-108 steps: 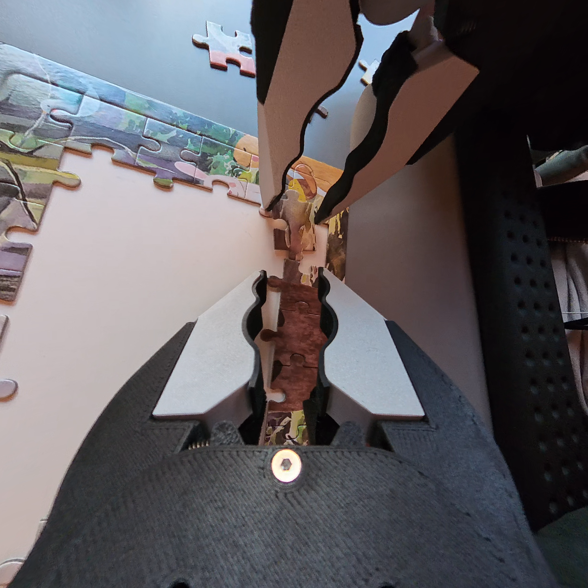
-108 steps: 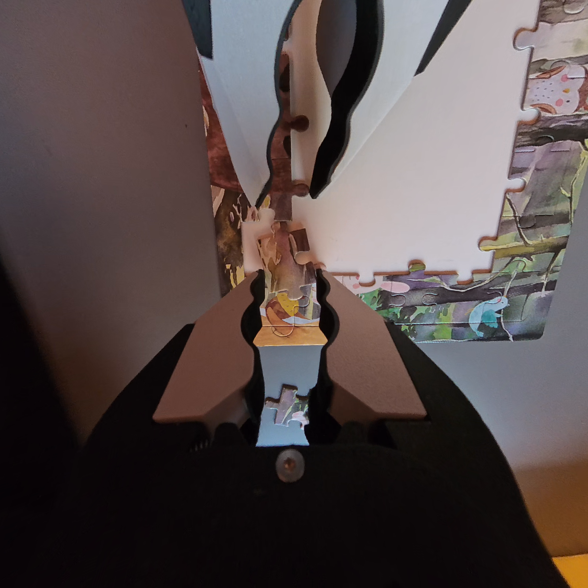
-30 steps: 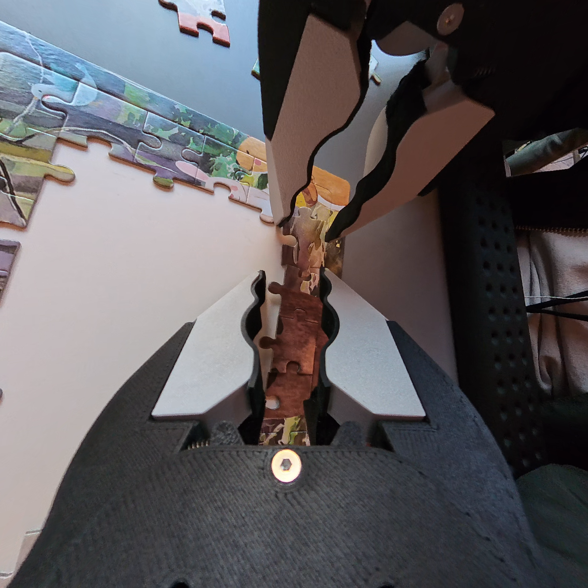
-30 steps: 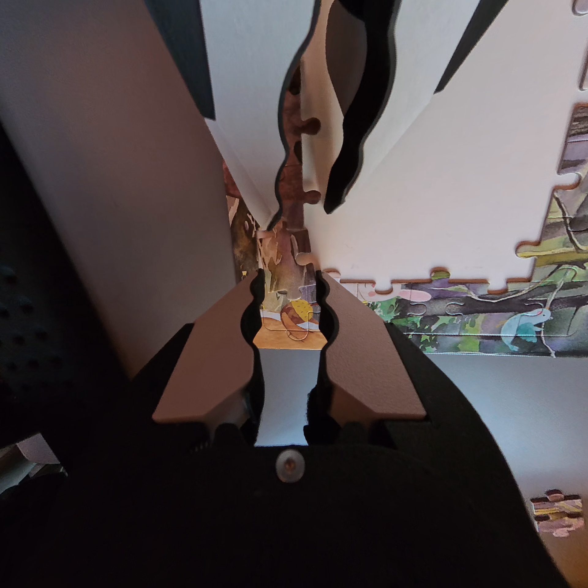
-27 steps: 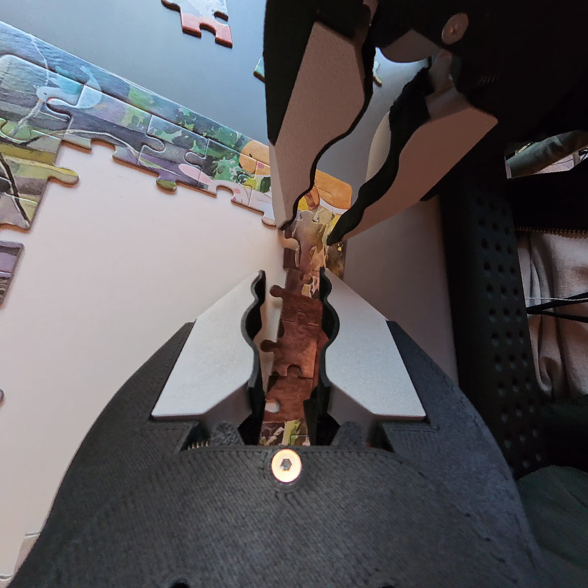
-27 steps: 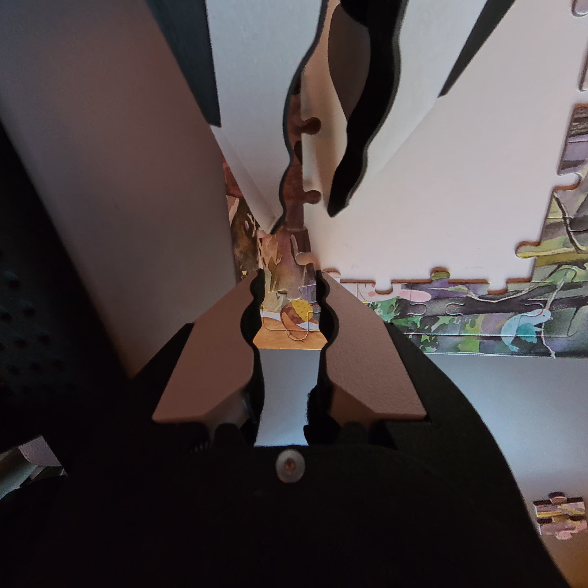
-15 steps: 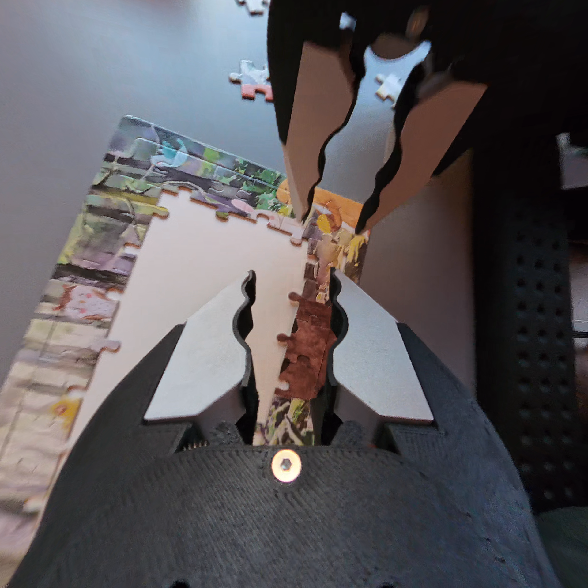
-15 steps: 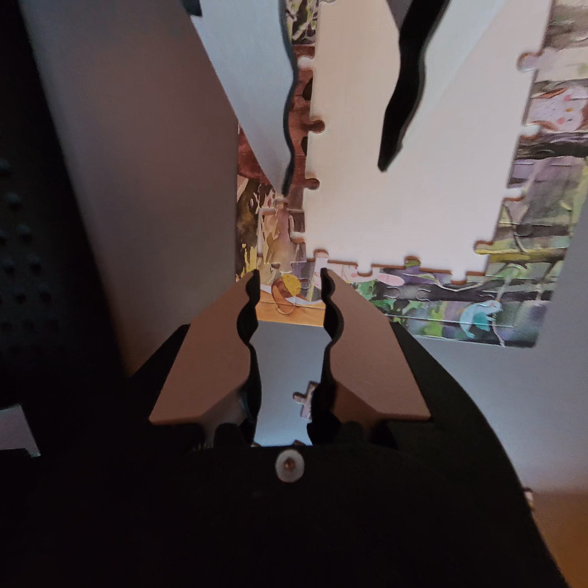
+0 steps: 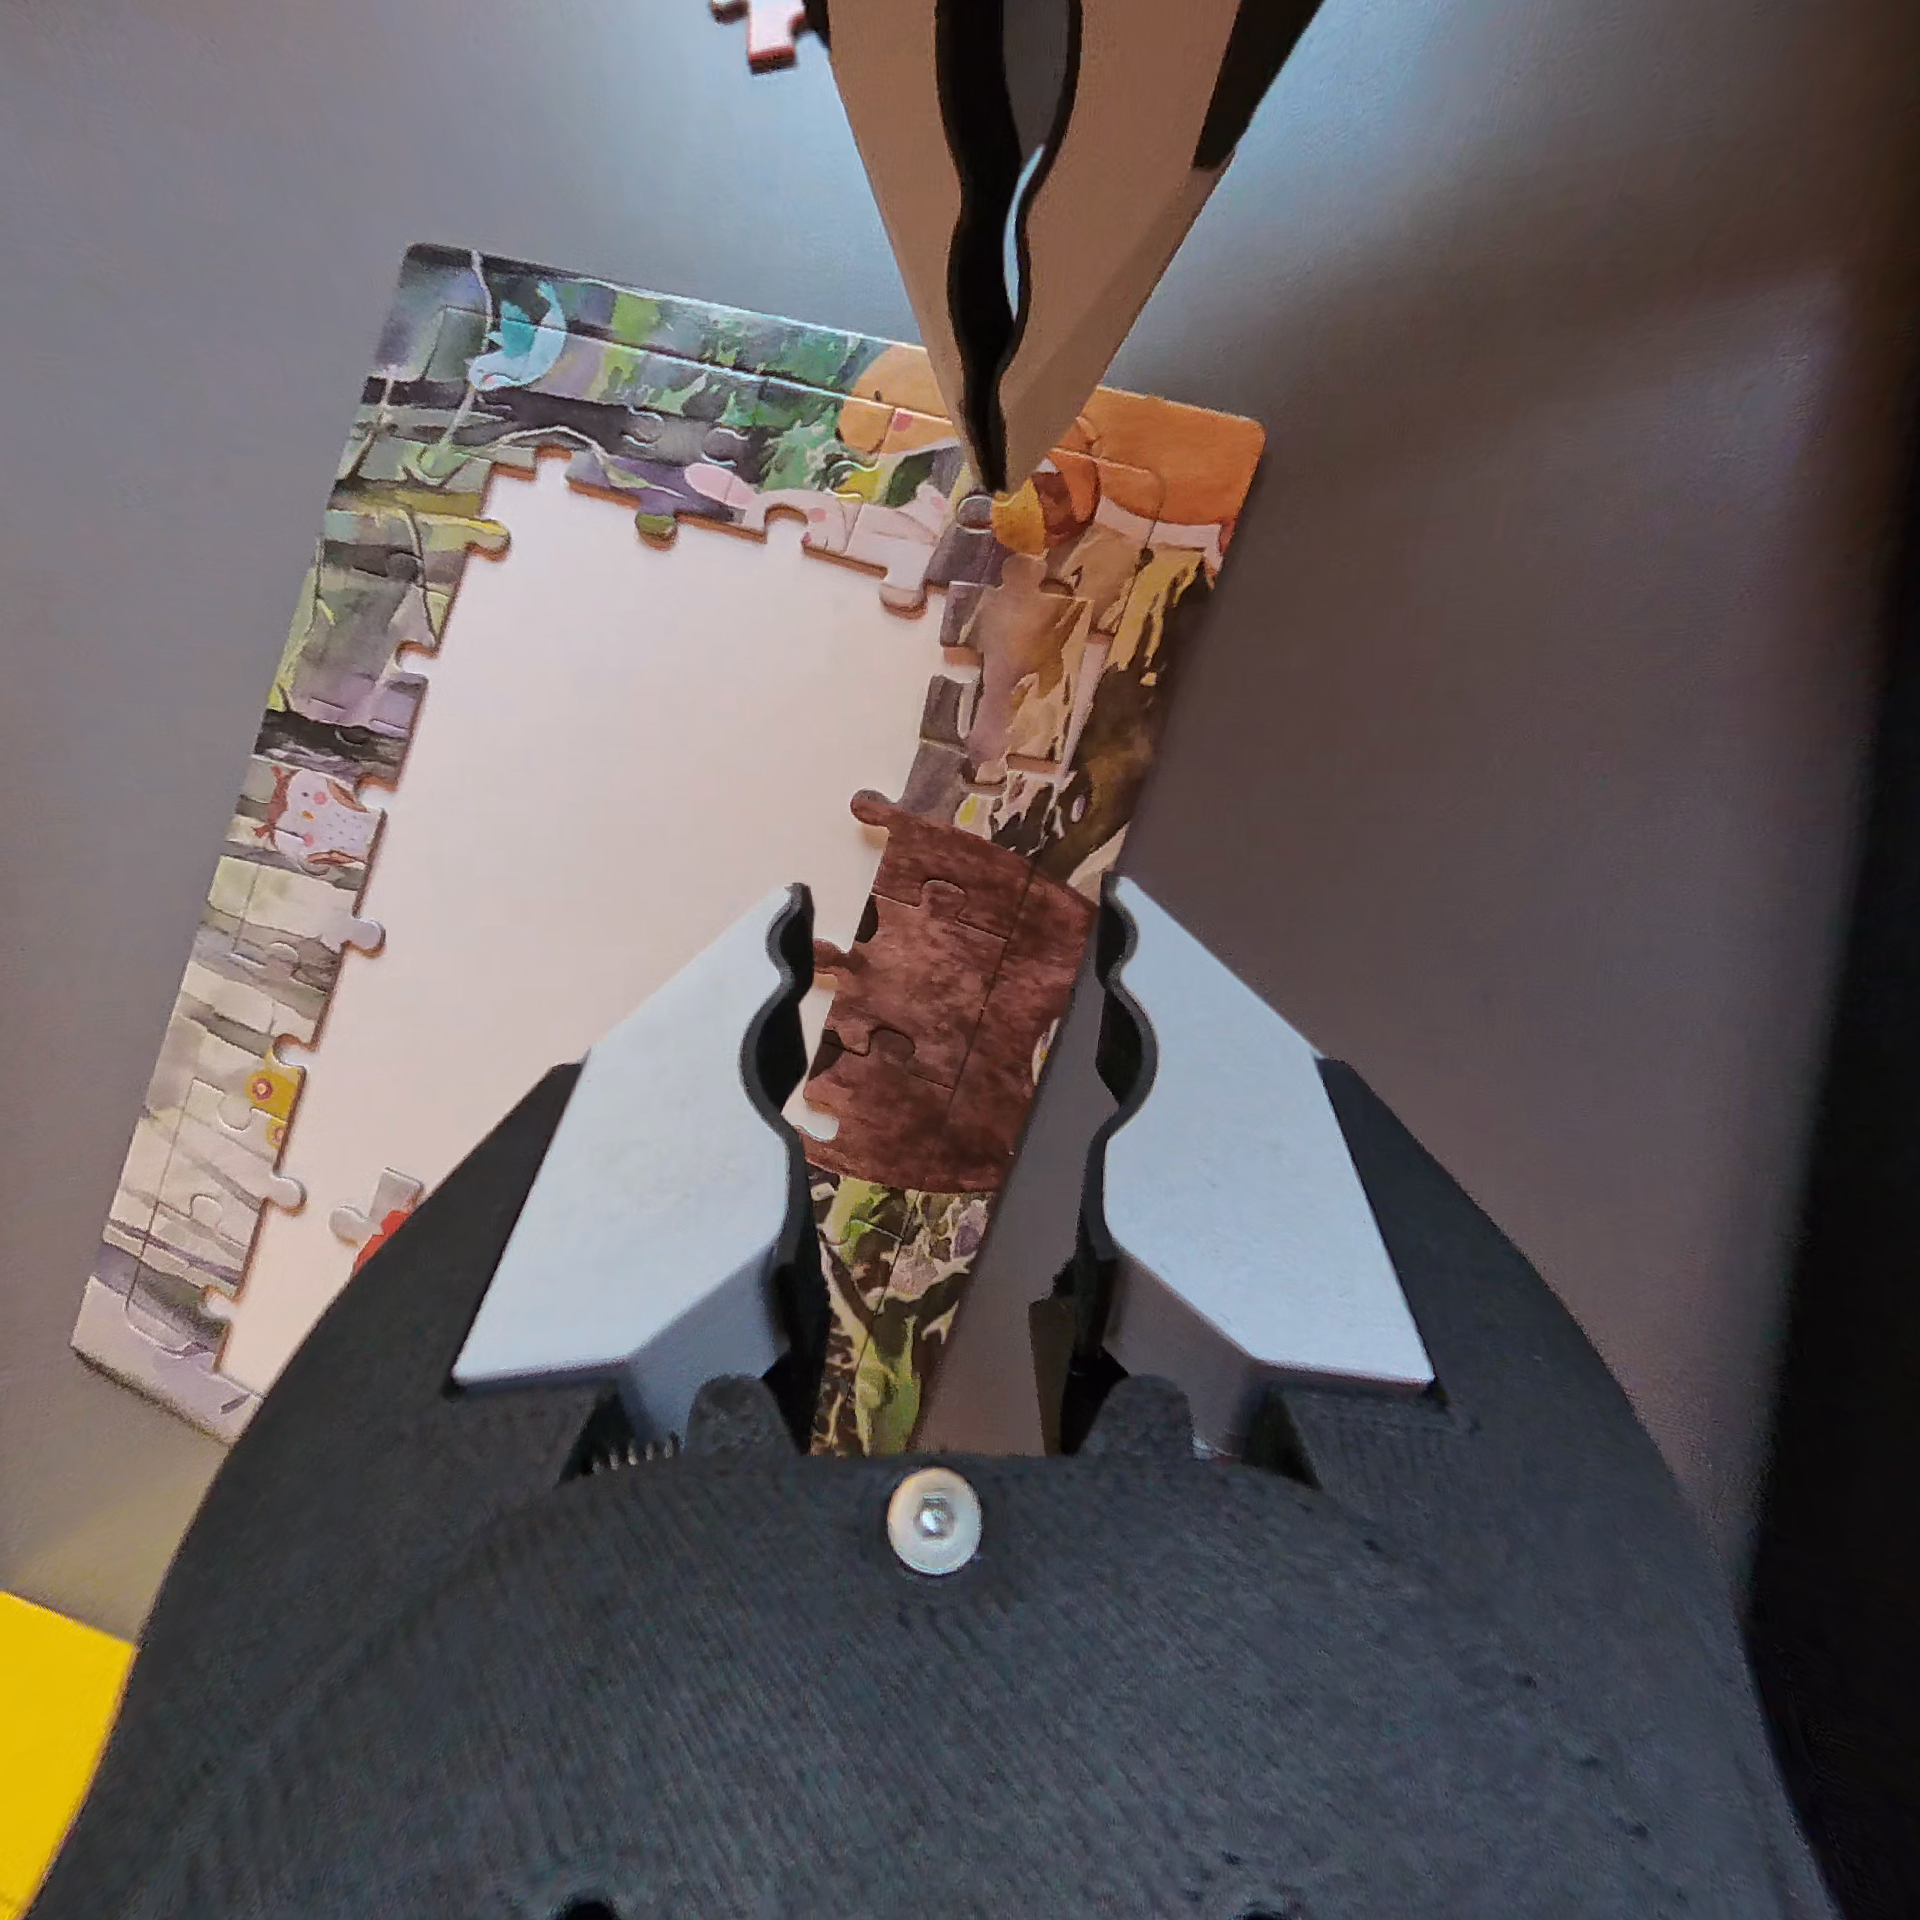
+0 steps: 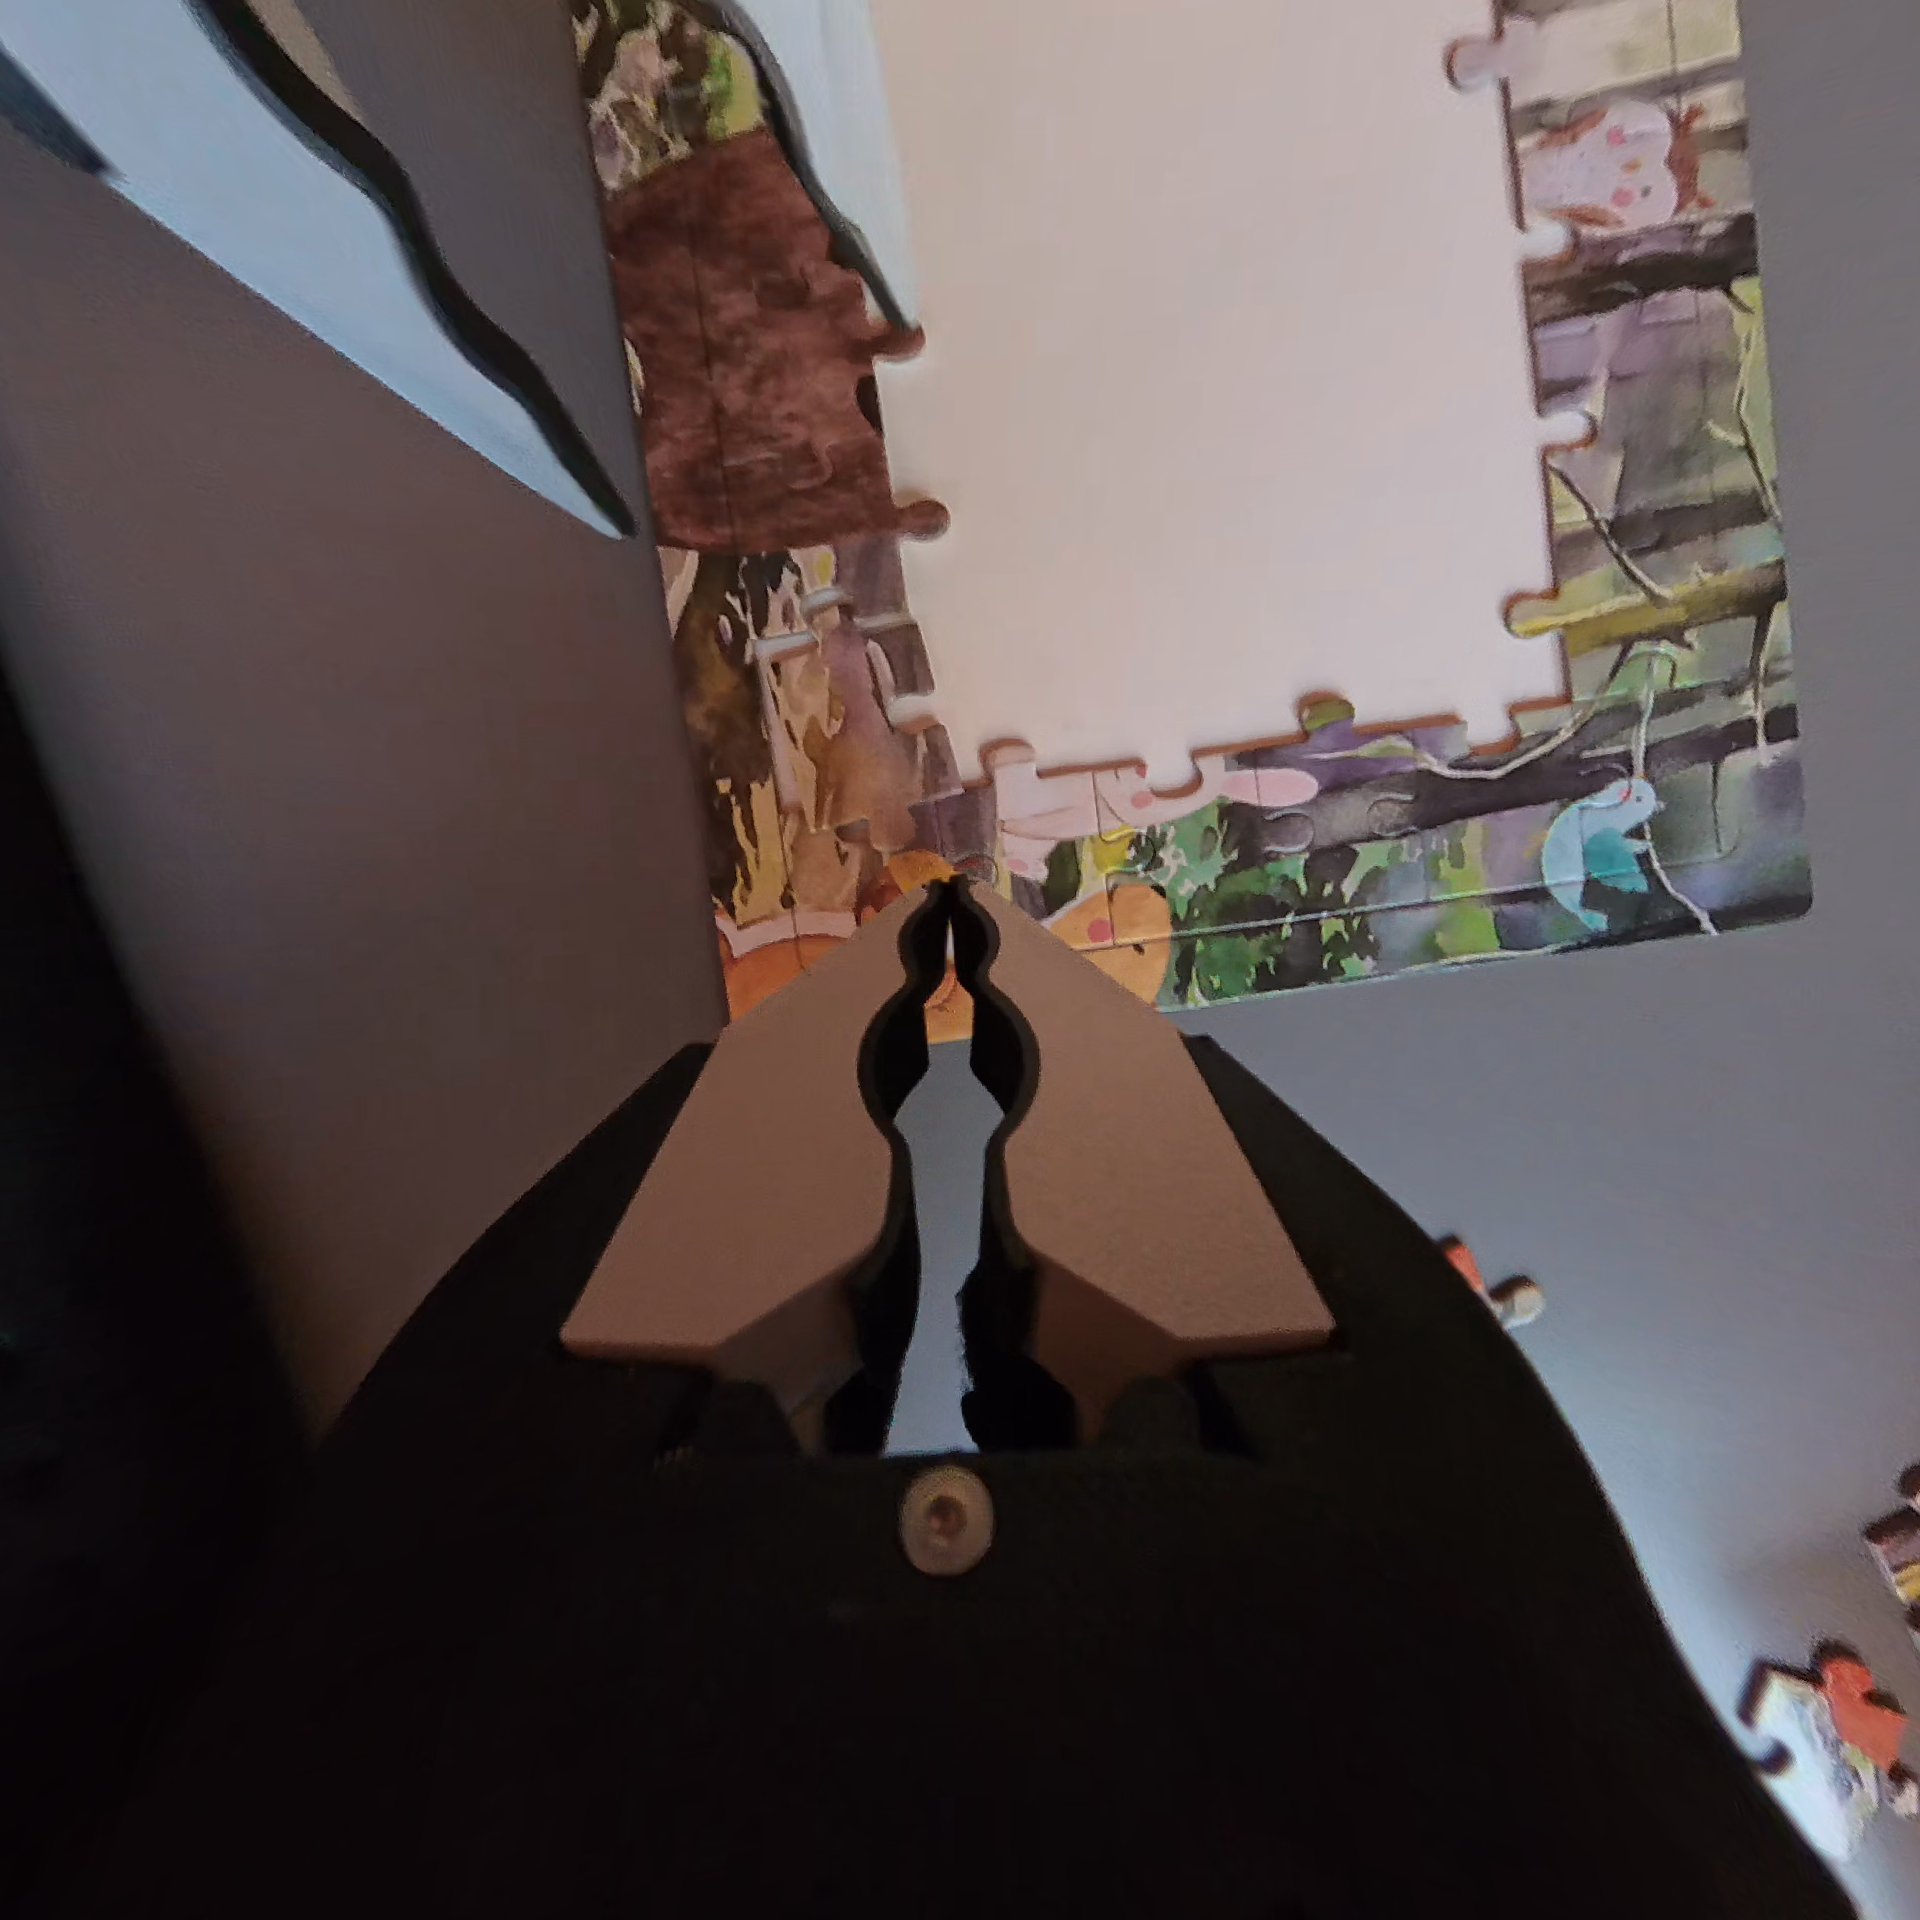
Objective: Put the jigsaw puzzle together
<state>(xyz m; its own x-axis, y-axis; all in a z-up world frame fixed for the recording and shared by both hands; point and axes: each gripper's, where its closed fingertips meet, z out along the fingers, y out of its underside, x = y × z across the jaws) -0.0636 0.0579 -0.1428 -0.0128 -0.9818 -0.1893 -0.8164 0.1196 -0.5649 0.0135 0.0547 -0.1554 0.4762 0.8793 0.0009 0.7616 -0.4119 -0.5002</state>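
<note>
Item: colourful cardboard jigsaw frame [image 9: 665,727] flat on grey table [image 9: 208,156]; right gripper [image 10: 951,885] pinched closed, empty, tip over orange corner; left gripper [image 9: 951,914] open, empty; press seams gently, vertically.

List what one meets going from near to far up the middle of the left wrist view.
Left claw → brown puzzle pieces → orange corner of the puzzle, where the shut tips of the right claw hang → loose puzzle piece on the grey table.
</note>
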